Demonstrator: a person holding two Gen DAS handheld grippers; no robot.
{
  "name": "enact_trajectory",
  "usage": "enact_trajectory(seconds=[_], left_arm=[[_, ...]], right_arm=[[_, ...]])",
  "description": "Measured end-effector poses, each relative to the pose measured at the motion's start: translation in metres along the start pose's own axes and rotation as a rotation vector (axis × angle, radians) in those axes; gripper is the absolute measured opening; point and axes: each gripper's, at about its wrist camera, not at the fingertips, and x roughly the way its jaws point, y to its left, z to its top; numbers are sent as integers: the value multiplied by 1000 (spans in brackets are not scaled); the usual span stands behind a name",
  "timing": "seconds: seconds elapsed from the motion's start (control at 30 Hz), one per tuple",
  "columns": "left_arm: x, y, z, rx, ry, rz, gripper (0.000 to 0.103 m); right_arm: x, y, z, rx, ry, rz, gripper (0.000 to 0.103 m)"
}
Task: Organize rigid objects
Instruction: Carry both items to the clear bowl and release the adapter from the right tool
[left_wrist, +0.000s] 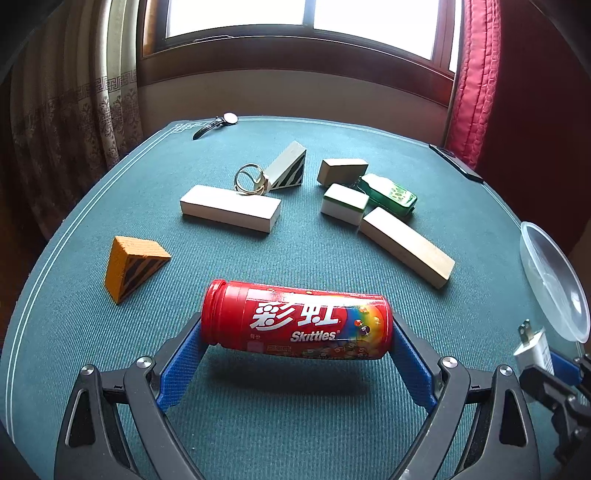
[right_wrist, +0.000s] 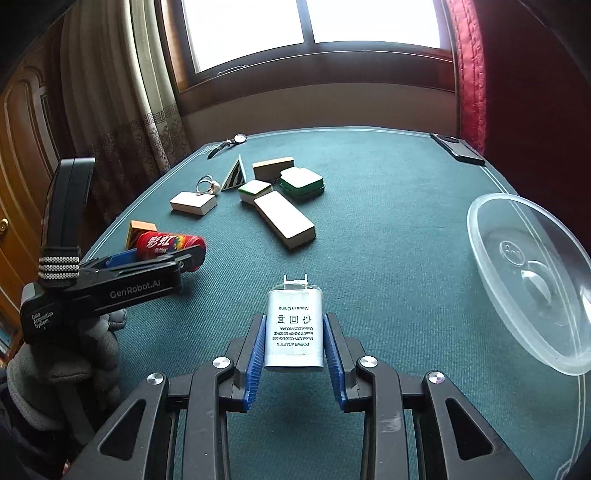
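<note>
Green table (right_wrist: 388, 229): blocks (right_wrist: 284, 219), watch (right_wrist: 236, 140), clear bowl (right_wrist: 532, 280).

Red Skittles tube (left_wrist: 295, 319) sideways; white adapter (right_wrist: 293, 330) seemingly lifted.

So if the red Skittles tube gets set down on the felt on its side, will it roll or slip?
Probably it rolls: the Skittles tube is round and lies sideways, held end to end in the left tool. Its rigid plastic likely won't flex. The glossy label may be slick, though the ribbed table felt should slow it.
</note>
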Motion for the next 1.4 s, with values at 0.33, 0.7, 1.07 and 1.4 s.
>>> enact_trajectory(seconds=[0.33,0.7,1.07,1.4], left_arm=[[-16,-31,0,53,-21,-21,94],[-40,-80,10,148,-77,-66,94],[-51,-130,18,253,-104,-108,94],[-53,-175,22,333,-115,-159,94]], right_arm=[[-36,-50,13,103,-117,-102,33],[-67,-126,13,248,-190,-263,33],[-65,-183,4,342,-180,-346,33],[-63,-204,-3,380,-181,-361,46]])
